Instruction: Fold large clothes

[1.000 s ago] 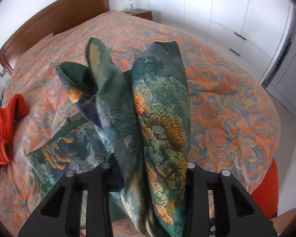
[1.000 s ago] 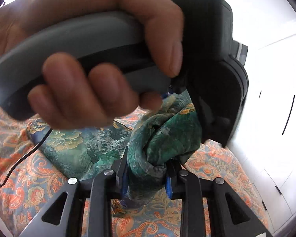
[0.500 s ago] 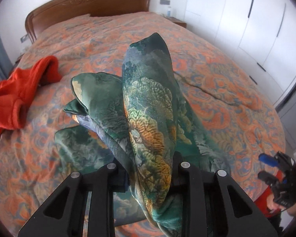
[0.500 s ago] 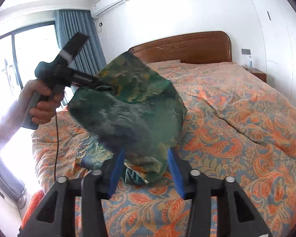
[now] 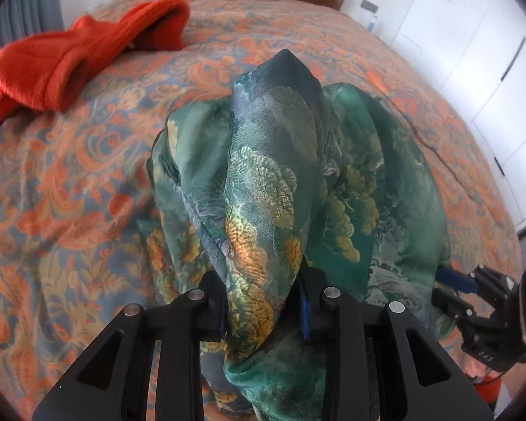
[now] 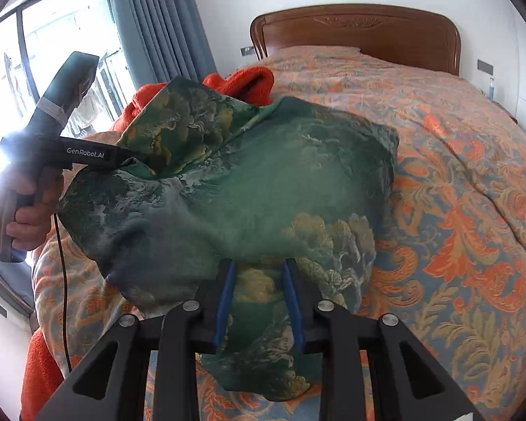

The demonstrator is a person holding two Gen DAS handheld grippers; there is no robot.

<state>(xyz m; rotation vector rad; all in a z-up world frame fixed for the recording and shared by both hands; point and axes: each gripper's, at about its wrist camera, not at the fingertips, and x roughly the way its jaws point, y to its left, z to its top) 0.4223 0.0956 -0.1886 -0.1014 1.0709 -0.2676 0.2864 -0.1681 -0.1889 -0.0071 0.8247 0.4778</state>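
The green patterned garment (image 6: 249,189) hangs bunched over the near part of the bed (image 6: 456,161), lifted between both tools. The left gripper (image 5: 263,305) pinches a thick fold, and the right gripper (image 6: 257,301) clamps another gathered edge. Bare bedspread stretches to the right and far toward the headboard (image 6: 354,31). An orange garment (image 5: 70,52) lies far left. The cloth's lower hem is hidden behind the fingers.
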